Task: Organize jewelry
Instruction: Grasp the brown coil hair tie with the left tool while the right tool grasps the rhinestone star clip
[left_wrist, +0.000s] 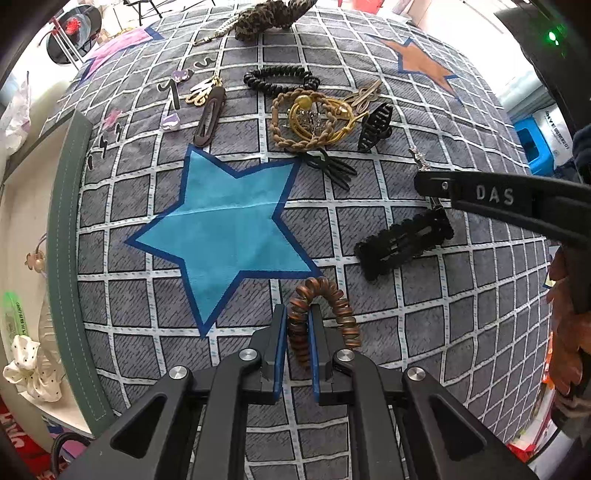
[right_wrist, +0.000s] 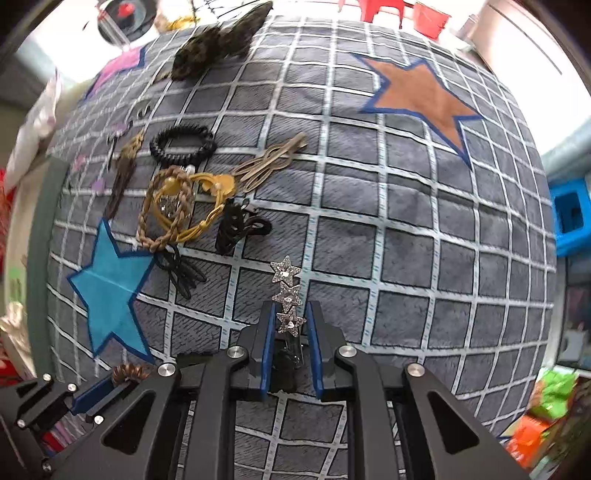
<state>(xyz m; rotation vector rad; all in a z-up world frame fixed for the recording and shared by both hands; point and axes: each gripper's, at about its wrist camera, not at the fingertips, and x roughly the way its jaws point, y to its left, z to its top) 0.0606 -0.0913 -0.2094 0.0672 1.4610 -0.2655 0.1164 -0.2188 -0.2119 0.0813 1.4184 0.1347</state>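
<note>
Left wrist view: the left gripper is clenched on a brown coil hair tie, near the blue star on the grey checked cloth.

Right wrist view: the right gripper grasps a star hair clip above the cloth's near middle.

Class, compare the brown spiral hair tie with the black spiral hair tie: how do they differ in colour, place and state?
The brown tie is coppery; the black tie is dark. The brown tie sits between the left gripper fingers, below the blue star; the black tie lies free above it, among other accessories. The brown tie arches into a narrow loop; the black tie rests as a flat oval. Both are coiled rings.
</note>
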